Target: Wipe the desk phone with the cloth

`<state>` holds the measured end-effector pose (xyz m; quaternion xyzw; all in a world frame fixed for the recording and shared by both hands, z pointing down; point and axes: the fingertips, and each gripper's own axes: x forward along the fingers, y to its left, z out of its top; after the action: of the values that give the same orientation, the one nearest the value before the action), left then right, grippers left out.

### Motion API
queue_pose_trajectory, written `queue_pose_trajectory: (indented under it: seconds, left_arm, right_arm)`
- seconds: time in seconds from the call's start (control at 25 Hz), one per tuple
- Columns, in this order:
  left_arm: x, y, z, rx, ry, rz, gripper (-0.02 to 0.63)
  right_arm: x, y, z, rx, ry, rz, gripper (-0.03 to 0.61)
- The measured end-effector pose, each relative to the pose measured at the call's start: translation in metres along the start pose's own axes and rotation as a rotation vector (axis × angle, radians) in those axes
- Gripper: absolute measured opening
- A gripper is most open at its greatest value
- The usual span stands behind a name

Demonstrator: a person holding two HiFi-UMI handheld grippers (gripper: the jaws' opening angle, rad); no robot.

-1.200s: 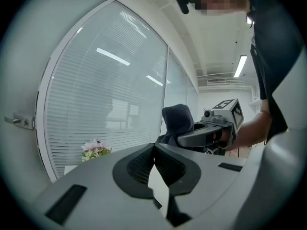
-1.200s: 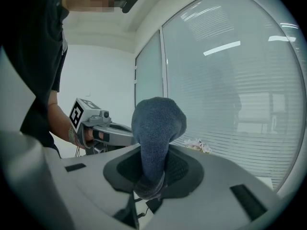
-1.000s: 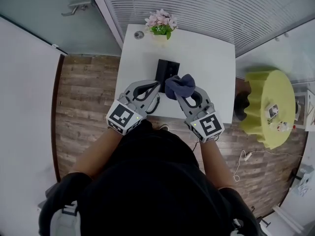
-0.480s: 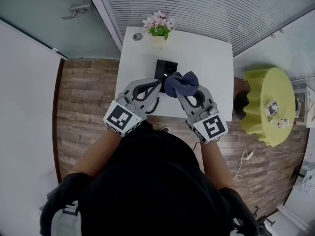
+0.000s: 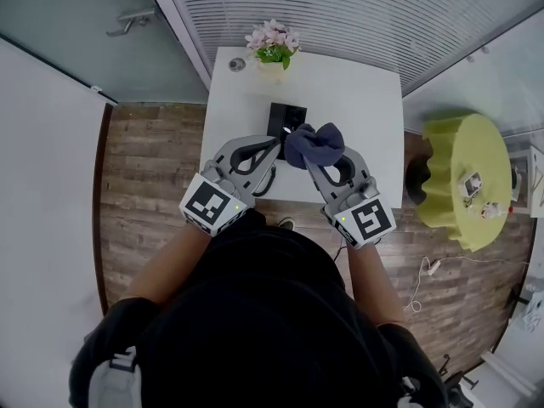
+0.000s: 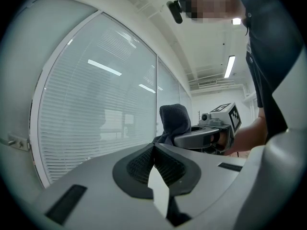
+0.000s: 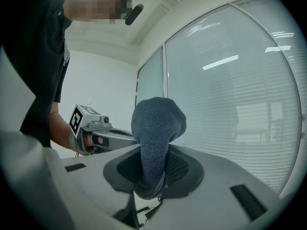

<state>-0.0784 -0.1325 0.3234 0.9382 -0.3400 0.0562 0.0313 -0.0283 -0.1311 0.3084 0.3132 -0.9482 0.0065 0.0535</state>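
The black desk phone [image 5: 283, 119] sat near the middle of the white desk [image 5: 361, 109], its near end partly covered in the head view by the two grippers held above it. The dark blue cloth [image 5: 314, 144] hung just over the phone's near right corner; whether it touched the phone could not be made out. The right gripper [image 7: 152, 172] was clamped on the cloth: in its own view the fabric was pinched between the ribbed pads [image 7: 181, 169] and bulged up past the jaw tips in a rounded wad. The left gripper [image 6: 154, 148] was beside it, its jaws pressed together with nothing between them and its tip pointing toward the cloth, close to it. Both grippers were raised off the desk, converging over the phone. At the desk's far edge stood a small pot of pink flowers [image 5: 274, 41], with a small round object [image 5: 239, 62] just to its left. A wall of slatted blinds [image 5: 340, 11] ran behind the desk, a wooden floor [image 5: 149, 168] lay to the left, and a round yellow-green table [image 5: 455, 189] stood well apart on the right.
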Motion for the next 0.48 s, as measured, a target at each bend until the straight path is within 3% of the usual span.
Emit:
queue_pose_trajectory:
  seconds: [0.48]
  left_arm:
    - [0.0005,0.0003,0.0037,0.013,-0.003,-0.001,0.011]
  right_arm:
    - [-0.0002,-0.0006,-0.0014,-0.009,0.010,-0.009,0.100]
